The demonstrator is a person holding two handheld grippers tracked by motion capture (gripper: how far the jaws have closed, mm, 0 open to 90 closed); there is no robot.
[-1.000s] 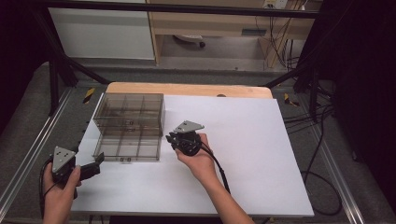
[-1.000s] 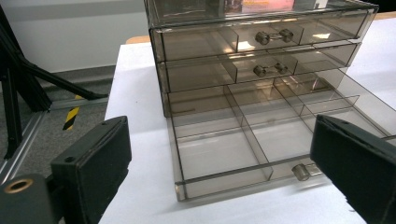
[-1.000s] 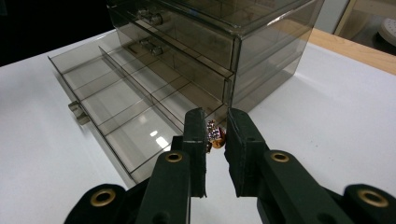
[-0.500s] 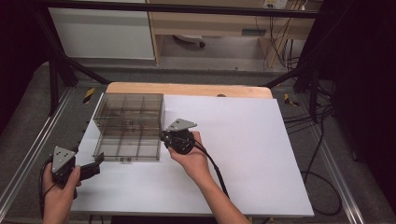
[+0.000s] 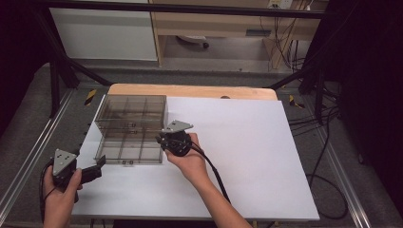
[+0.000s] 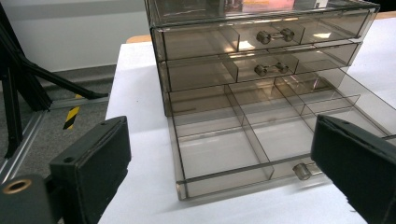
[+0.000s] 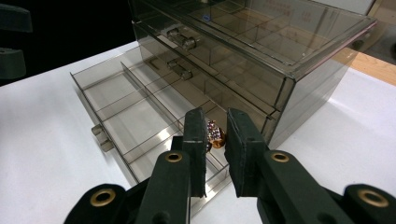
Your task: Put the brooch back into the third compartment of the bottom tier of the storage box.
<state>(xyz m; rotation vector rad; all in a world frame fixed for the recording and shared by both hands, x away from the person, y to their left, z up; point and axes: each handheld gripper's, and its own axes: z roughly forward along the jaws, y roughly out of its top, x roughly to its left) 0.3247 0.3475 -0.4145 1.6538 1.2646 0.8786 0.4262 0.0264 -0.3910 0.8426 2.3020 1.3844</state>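
Note:
A smoky clear drawer unit stands at the table's back left, its bottom drawer pulled out. This drawer is split into several empty compartments. My right gripper is shut on a small gold jewelled ring and hangs over the drawer's right end, close to the unit's corner. In the high view the right gripper sits at the unit's front right corner. My left gripper stands open near the table's front left, pointing at the open drawer, with nothing between its jaws.
White sheet covers the table, with a wooden strip along the back. Metal rails run along both sides. Black frame legs and cables stand beyond the right edge.
My right hand has carried its gripper leftward, up to the drawer unit's front right corner. The left hand and its gripper have stayed put.

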